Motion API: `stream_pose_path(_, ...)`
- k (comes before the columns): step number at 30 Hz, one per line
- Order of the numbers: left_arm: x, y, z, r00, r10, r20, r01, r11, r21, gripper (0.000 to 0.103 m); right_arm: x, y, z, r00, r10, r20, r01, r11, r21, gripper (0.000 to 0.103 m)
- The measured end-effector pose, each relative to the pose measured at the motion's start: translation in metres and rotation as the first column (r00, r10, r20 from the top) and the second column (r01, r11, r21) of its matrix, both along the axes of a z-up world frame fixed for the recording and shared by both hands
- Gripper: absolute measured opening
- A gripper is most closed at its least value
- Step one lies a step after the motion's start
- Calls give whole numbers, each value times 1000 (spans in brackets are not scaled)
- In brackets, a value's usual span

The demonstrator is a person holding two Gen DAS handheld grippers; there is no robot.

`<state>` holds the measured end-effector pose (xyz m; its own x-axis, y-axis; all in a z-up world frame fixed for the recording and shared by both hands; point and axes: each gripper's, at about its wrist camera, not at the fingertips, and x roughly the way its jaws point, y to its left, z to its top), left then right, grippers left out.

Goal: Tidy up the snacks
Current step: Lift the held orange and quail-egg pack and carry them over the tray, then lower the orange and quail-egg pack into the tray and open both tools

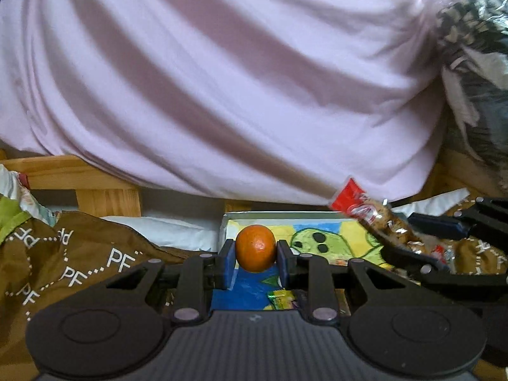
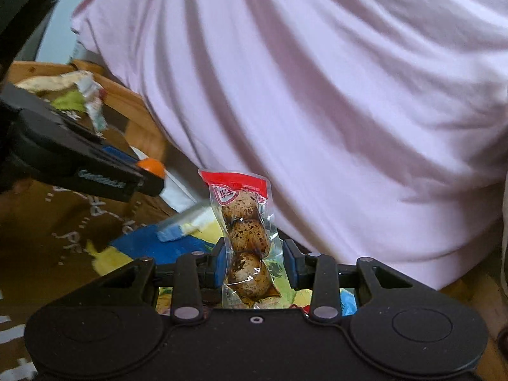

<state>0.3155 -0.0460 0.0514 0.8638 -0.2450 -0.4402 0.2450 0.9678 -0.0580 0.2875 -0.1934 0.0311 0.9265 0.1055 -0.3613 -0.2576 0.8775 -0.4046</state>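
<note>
Left gripper [image 1: 255, 262]: jaws clenched on small orange fruit [image 1: 255, 248], dead centre.
Right gripper [image 2: 255, 265]: jaws grasping clear egg packet [image 2: 246, 241], red top at 12 o'clock.

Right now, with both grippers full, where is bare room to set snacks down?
Free: the box lid around the green figure, and brown cloth left of it. Crowded: beside the egg pack.

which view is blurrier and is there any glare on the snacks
Right wrist view: the background left of the egg packet is motion-smeared, with glints on its clear wrap. Left wrist view: sharper; the orange fruit shows one small highlight; edges bend from fisheye.
</note>
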Motion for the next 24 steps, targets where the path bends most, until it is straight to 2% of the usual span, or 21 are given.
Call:
stream_pose_path(6, 38, -5, -19, 999, 4, -51, -3, 1000, 22, 30, 35, -11, -16, 999, -31, -22, 31, 999, -27, 38)
stream_pose_path(10, 55, -17, -32, 997, -16, -77, 18, 999, 35, 30, 54, -13, -31, 995, -46, -94, 45, 999, -3, 38)
stream_pose_path(18, 72, -32, -68, 987, -27, -161, 36, 998, 52, 30, 77, -4, -58, 978, -52, -201, 48, 999, -24, 38)
stream_pose_path(24, 79, -32, -83, 976, -26, -218, 39, 998, 56, 30, 89, 1, -71, 968, -56, -243, 51, 998, -24, 39)
